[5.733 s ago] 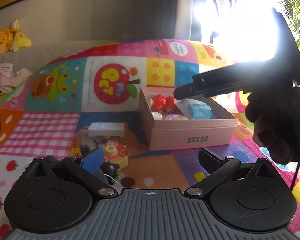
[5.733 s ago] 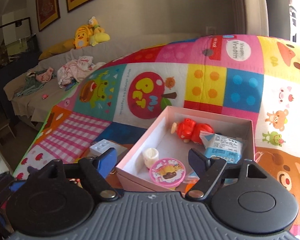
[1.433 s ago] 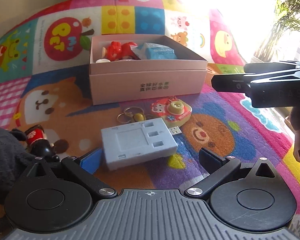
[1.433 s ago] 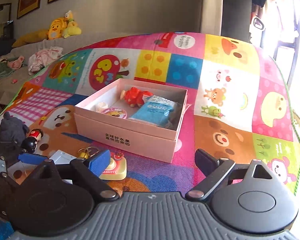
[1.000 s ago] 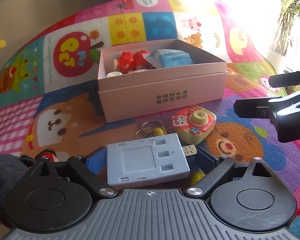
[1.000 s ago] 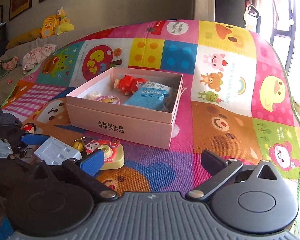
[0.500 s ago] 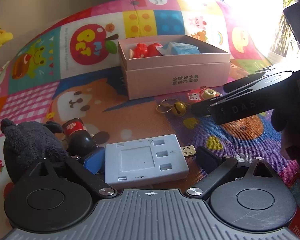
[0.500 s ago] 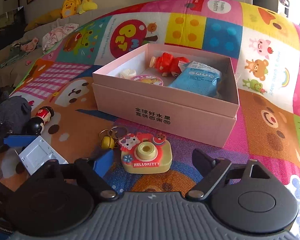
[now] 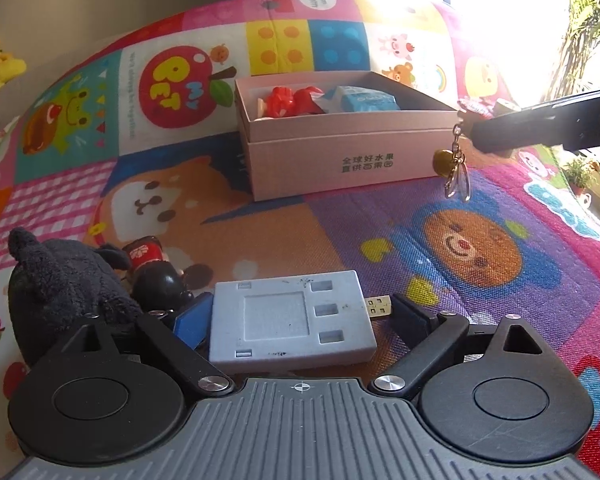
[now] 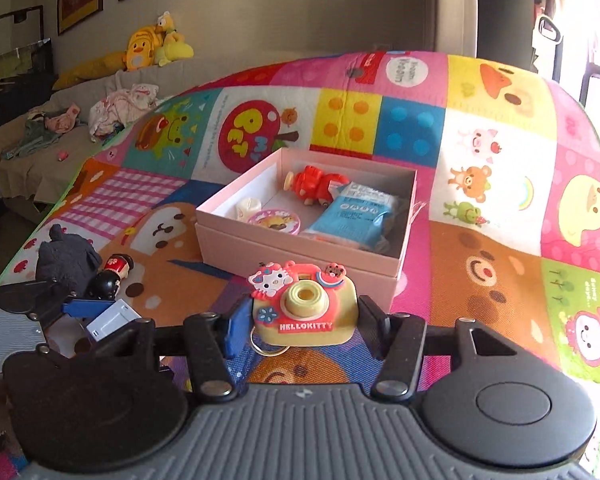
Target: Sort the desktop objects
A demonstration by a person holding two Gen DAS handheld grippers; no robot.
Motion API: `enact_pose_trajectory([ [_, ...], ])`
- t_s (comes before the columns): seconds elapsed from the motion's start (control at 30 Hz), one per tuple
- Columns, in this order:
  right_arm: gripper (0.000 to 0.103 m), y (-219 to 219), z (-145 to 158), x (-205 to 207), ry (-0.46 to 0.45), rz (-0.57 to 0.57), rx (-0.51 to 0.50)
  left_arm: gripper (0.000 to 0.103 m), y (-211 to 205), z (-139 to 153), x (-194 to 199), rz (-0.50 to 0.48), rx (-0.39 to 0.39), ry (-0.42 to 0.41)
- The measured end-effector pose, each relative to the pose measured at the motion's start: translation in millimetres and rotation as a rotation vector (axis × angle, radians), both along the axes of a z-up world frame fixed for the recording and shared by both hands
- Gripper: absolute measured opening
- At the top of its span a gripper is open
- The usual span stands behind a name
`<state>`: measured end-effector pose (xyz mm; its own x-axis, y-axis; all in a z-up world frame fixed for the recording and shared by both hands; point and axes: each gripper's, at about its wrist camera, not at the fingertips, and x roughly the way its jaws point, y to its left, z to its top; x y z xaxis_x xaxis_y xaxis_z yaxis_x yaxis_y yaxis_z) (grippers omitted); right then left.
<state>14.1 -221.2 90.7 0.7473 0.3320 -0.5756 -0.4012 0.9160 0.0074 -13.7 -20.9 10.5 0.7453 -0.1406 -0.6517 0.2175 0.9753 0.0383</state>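
In the left wrist view my left gripper [image 9: 300,316] has its jaws closing on a grey-blue device with a USB plug [image 9: 288,320]; the blue pad meets one end and the black finger the plug. My right gripper [image 10: 304,324], jaws still closing, grips a yellow-and-pink camera toy [image 10: 304,308] by its sides and holds it off the mat. Its bell and key rings [image 9: 454,168] dangle below the right gripper [image 9: 484,136], beside the open pink box [image 9: 340,160]. The box [image 10: 300,248] holds a red toy [image 10: 316,186], a blue packet [image 10: 356,216] and a round pink tin [image 10: 274,220].
A black plush [image 9: 60,280] and a small doll with a red cap [image 9: 156,272] lie on the colourful play mat [image 9: 480,248] left of my left gripper. A sofa [image 10: 28,152] with clothes and yellow plush toys stands beyond the mat's far left edge.
My right gripper has shut on the camera toy and raised it off the mat, its key rings now hanging in the air. The grey device has stayed between my left gripper's fingers.
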Motion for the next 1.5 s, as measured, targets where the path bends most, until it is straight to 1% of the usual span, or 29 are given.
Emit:
enact_pose_trajectory([
  [0.07,0.055,-9.5,12.3,-5.9,-0.03,-0.015,0.022,0.096,-0.9,6.7,-3.0,-0.012,-0.005,-0.016],
  [0.17,0.055,-21.5,31.3,-12.8,-0.092,-0.03,0.055,0.096,-1.4,28.0,-5.9,-0.035,-0.028,-0.07],
  [0.27,0.055,-29.6,45.7,-14.9,-0.151,-0.058,0.079,0.096,0.5,62.8,-0.5,-0.03,-0.048,-0.168],
  [0.37,0.055,-37.4,52.3,-12.6,-0.176,-0.073,0.097,0.096,2.3,91.7,21.5,-0.014,-0.08,-0.234],
  [0.43,0.055,-40.9,52.3,-10.2,-0.183,-0.09,0.1,0.096,-2.5,101.5,45.7,-0.02,-0.079,-0.246],
  [0.53,0.055,-46.0,47.7,-4.8,-0.169,-0.101,0.109,0.096,-14.2,98.9,93.3,-0.013,-0.056,-0.2],
  [0.6,0.055,-46.9,43.6,-0.6,-0.157,-0.104,0.107,0.096,-24.8,90.8,129.3,-0.012,-0.028,-0.164],
  [0.7,0.055,-48.5,39.7,4.2,-0.15,-0.109,0.104,0.096,-36.9,78.2,173.3,0.001,0.001,-0.14],
  [0.8,0.055,-52.5,35.7,9.5,-0.144,-0.116,0.109,0.096,-41.1,63.7,206.2,0.028,0.002,-0.109],
  [0.9,0.055,-54.5,27.6,17.6,-0.126,-0.12,0.116,0.096,-36.6,51.9,218.9,0.014,-0.007,-0.105],
  [0.97,0.055,-55.4,21.2,25.1,-0.104,-0.129,0.12,0.098,-27.3,57.5,210.5,0.018,-0.014,-0.138],
  [1.07,0.056,-55.8,17.9,31.0,-0.087,-0.136,0.128,0.101,-9.5,76.5,188.0,0.029,-0.052,-0.176],
  [1.2,0.055,-50.8,26.2,30.5,-0.111,-0.13,0.128,0.103,15.9,89.3,143.8,0.08,-0.136,-0.176],
  [1.27,0.056,-45.6,36.0,31.0,-0.128,-0.119,0.125,0.103,22.5,85.6,112.3,0.082,-0.17,-0.168],
  [1.37,0.056,-32.1,51.7,44.3,-0.132,-0.081,0.134,0.103,19.7,68.5,71.5,0.051,-0.175,-0.132],
  [1.43,0.055,-19.2,60.6,63.3,-0.102,-0.058,0.157,0.103,15.9,54.2,50.3,0.042,-0.156,-0.105],
  [1.5,0.055,-6.0,65.0,89.3,-0.042,-0.049,0.193,0.103,14.2,42.8,36.1,0.042,-0.133,-0.078],
])
